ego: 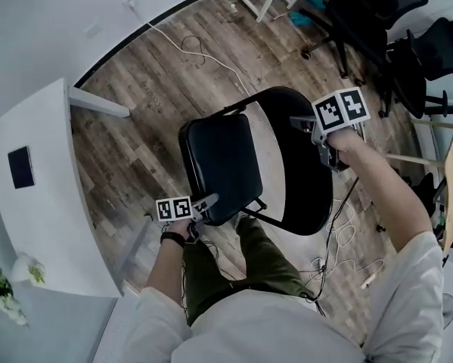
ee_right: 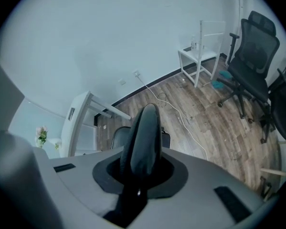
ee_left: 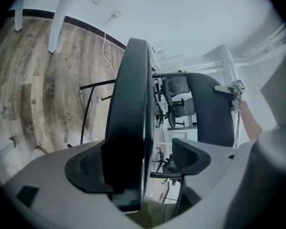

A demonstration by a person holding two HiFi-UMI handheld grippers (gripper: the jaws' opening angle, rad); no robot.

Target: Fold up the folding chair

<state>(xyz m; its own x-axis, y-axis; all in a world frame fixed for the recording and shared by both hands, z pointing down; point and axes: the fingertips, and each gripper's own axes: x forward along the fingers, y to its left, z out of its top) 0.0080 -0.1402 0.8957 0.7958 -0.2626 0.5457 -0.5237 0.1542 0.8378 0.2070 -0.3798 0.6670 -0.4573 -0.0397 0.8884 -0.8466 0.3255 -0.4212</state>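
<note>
One folding chair [ego: 287, 203], two grippers, both at it.
The left gripper [ee_left: 140, 162] stands spread, the seat [ego: 220, 161] edge-on between its pads, touching the left pad, clear of the right; the right gripper [ee_right: 142, 167] pinches the rim of the backrest [ego: 298, 180]; the left hand [ego: 184, 230] sits low by the person's knees; the right hand [ego: 350, 144] is higher, arm stretched out; the chair stands on the wood floor [ego: 143, 104] before the legs; one white table [ego: 41, 203] at left; two office chairs [ego: 370, 13] beyond.
</note>
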